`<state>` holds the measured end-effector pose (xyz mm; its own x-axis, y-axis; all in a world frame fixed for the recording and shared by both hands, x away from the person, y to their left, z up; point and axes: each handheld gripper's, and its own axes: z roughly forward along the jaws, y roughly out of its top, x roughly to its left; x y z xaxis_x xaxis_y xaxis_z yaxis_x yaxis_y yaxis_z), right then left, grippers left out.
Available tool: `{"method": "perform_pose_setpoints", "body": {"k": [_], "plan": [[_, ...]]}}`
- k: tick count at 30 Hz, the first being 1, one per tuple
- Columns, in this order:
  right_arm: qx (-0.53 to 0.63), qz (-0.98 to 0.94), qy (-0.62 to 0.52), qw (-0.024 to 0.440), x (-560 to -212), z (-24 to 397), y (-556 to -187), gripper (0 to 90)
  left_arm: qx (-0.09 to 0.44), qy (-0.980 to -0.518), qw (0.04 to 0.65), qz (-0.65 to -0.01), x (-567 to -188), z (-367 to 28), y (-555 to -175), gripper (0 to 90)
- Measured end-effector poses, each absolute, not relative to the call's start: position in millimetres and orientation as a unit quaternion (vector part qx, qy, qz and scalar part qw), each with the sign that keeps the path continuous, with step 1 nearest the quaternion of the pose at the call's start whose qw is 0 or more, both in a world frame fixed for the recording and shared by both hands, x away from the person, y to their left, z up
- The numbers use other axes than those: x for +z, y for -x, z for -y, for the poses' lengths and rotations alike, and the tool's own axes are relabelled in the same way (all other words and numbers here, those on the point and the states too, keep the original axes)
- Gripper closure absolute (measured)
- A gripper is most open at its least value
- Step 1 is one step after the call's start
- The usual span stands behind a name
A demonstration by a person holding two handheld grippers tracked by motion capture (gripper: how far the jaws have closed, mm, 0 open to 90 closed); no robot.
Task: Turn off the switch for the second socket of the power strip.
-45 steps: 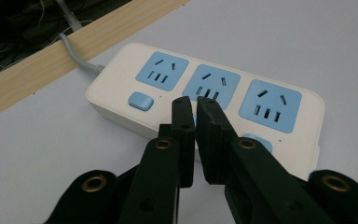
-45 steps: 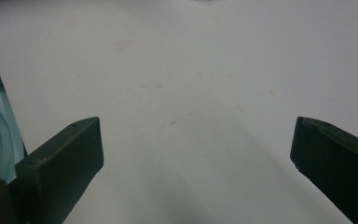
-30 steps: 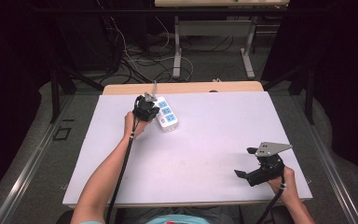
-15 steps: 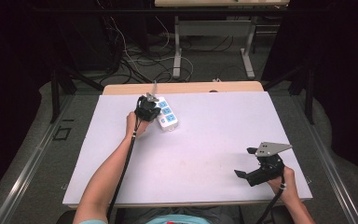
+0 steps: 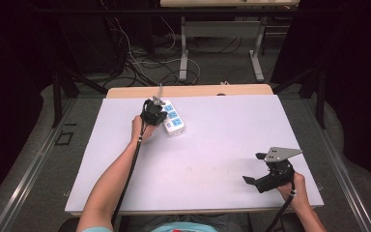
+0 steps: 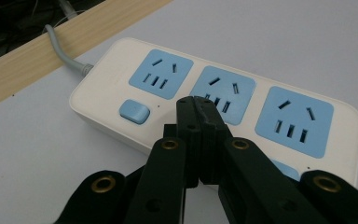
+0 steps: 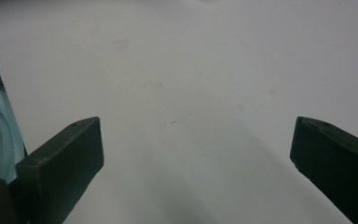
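Observation:
A white power strip with blue sockets lies near the table's far left edge, its grey cable running off over the wooden edge. In the left gripper view the strip shows three blue sockets and a blue switch. My left gripper is shut with nothing between its jaws, tips just above the middle socket. In the high view that left gripper sits at the strip's left side. My right gripper rests near the front right corner, jaws wide open over bare table.
The white table top has a wooden strip along its far edge. Beyond it are desk legs and loose cables on the floor. A person's forearms come in from the bottom edge.

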<state>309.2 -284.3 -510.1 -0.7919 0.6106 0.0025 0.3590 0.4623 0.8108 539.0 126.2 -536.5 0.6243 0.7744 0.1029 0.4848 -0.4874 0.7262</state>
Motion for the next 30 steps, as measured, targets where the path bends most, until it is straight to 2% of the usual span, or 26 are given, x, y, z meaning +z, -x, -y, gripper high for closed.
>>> {"method": "perform_pose_setpoints", "body": {"k": [30], "plan": [[0.427,-0.846,-0.283,0.148,-510.2,283.7,-309.9,2.2,0.216,-0.835,0.336,-0.378,-536.7,-125.7,-538.6,90.0]]}}
